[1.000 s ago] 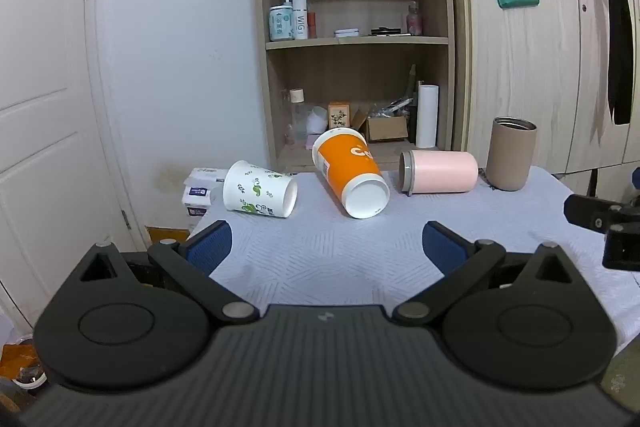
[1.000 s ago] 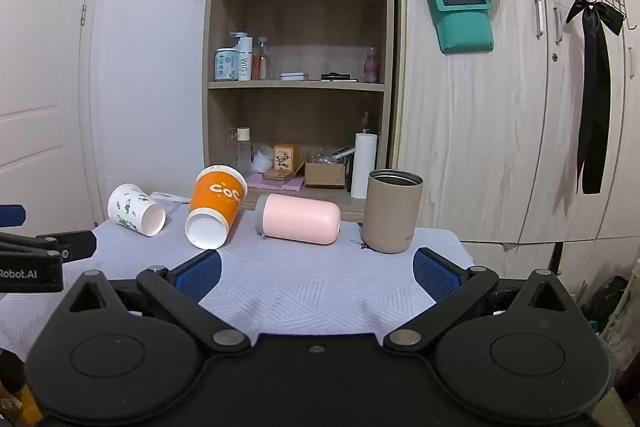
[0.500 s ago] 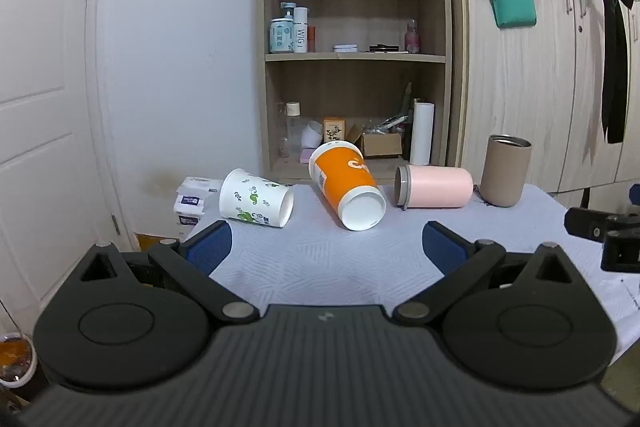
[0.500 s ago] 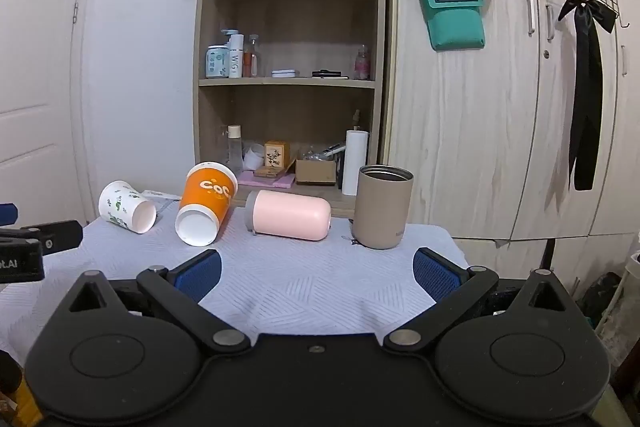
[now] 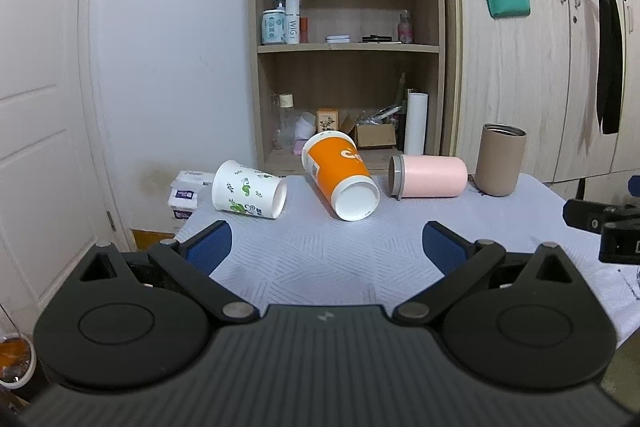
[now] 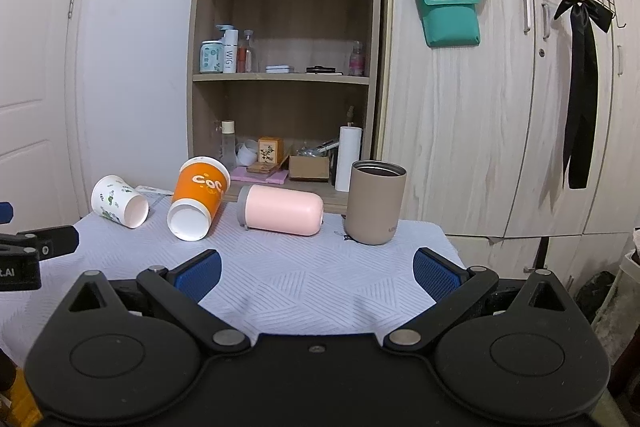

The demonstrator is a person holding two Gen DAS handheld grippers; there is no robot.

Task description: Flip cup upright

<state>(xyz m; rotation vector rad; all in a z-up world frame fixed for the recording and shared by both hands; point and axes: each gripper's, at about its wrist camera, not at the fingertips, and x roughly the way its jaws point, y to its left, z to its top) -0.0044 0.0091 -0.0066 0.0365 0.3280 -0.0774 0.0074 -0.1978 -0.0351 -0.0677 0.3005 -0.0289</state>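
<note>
We see the white leaf-printed paper cup [image 5: 248, 194], orange paper cup [image 5: 340, 179] and pink metal tumbler [image 5: 428, 175] lying sideways on the table; only the tan tumbler [image 5: 500, 159] stands. Our left gripper [image 5: 326, 247] and right gripper [image 6: 316, 269] hang wide apart, empty.

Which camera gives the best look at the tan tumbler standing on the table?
The right wrist view: the tan tumbler stands upright near the frame's centre, large, with its open metal rim clear. The left wrist view shows it smaller, far right, beyond the pink cup.
</note>
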